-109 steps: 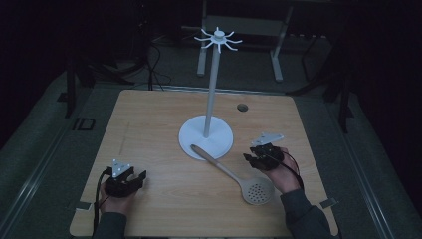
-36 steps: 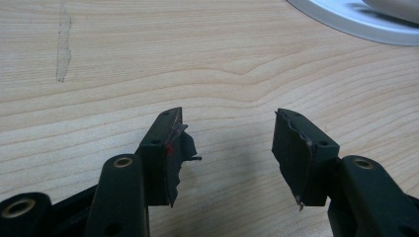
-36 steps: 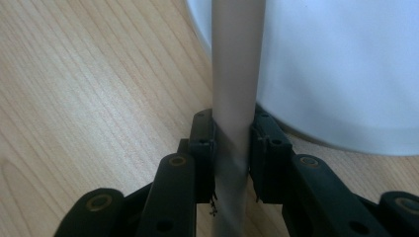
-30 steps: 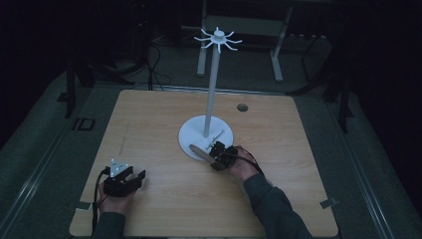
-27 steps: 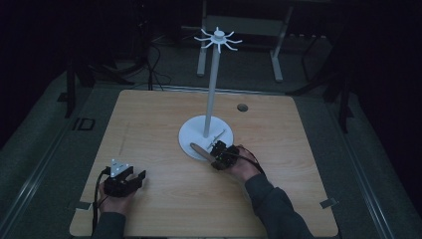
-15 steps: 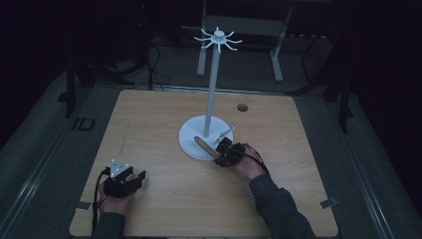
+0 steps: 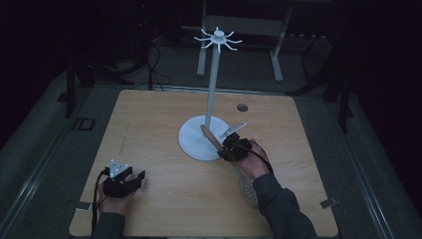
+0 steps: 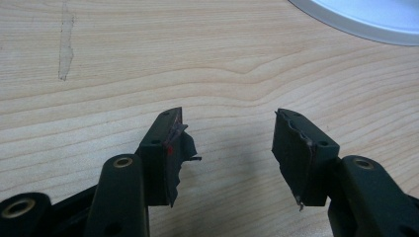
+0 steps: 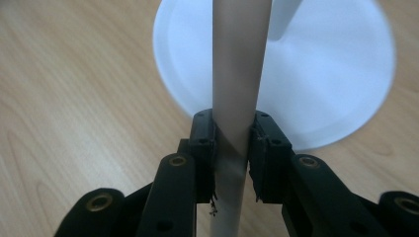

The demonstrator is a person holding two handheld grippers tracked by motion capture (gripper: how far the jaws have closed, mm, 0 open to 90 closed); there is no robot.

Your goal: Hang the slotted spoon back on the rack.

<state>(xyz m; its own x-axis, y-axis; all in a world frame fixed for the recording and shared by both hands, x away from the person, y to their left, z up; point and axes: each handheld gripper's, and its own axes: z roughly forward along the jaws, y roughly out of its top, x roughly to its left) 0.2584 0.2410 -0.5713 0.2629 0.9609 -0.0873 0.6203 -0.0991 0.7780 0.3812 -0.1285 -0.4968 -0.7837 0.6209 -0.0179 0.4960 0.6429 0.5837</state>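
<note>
Two grippers, high view: right gripper (image 7: 230,148) clamps the spoon (image 7: 215,141) partway along its handle, beside the stand (image 7: 214,89); left gripper (image 7: 130,180) sits idle near the table (image 7: 149,114) front-left corner.
Spoon, high view: handle tip tilts up over the stand's base, perforated bowl (image 7: 249,187) low by the sleeve; held mid-handle, probably so the tip stays free for a hook.
Stand, high view: white, thin upright pole on a round flat base, ring of short hooks (image 7: 218,38) on top.
Left gripper view: jaws apart, nothing between; pads (image 8: 177,148) frayed and torn; pale wood grain below, base edge (image 8: 360,19) at top right.
Right gripper view: jaws together on the handle (image 9: 237,89), pads pressing both sides; handle smooth, beige, flattish, running straight up past the white disc (image 9: 336,69).
Judgement: lifting toward a hook; grip looks firm.
</note>
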